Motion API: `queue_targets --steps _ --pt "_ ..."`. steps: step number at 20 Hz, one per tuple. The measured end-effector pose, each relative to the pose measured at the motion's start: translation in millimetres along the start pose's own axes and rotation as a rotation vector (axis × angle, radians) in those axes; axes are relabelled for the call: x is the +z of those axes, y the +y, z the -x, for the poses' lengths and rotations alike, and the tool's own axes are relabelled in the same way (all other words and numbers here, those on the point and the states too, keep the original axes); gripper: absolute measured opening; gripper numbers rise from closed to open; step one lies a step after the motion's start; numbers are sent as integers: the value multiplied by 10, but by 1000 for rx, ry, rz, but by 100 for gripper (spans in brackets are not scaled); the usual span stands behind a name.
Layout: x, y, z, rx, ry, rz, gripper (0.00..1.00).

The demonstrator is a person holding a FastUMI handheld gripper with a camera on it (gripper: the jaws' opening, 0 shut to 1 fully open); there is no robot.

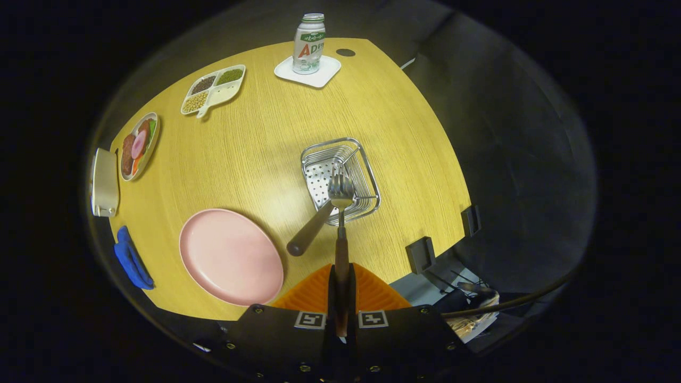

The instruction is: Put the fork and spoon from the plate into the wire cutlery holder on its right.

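The gripper (341, 290) is clamped on the dark wooden handle of a utensil, both fingers (319, 287) pressing its sides, so the handle runs straight forward between them. The metal head of this piece, which looks like the spoon (341, 202), reaches over the near rim of the wire cutlery holder (367, 175). The holder stands on the yellow wooden worktop (255, 149) just ahead of the fingers, and its perforated floor shows through the open top. The fork (319, 218) already leans in the holder: its tines sit inside, just beside the held utensil's head, and its dark handle slants out over the near rim toward the plate. I cannot tell whether the two heads touch.

The pink plate (229, 255) lies to the left of the holder, bare of cutlery. Farther back on the worktop stand a bottle (308, 42) on a white square coaster (324, 74), a white divided dish of beans (213, 89) and an oval dish of food (139, 144). A blue cloth (132, 259) lies at the worktop's left edge.
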State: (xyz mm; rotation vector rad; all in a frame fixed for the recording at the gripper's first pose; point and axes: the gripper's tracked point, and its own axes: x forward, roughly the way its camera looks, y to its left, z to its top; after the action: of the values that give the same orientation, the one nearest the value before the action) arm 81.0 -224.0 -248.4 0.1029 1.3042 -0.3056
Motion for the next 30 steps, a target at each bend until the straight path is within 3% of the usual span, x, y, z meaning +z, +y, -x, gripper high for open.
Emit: queue_targets --steps 4,6,16,23,30 --pt "5 -50 7 -7 -5 -15 14" --pt "4 -54 23 -10 -8 -26 31" --pt "76 24 164 -9 -65 -40 29" --pt "396 156 718 45 -301 -63 29" --pt "902 204 1621 65 -722 -113 29"
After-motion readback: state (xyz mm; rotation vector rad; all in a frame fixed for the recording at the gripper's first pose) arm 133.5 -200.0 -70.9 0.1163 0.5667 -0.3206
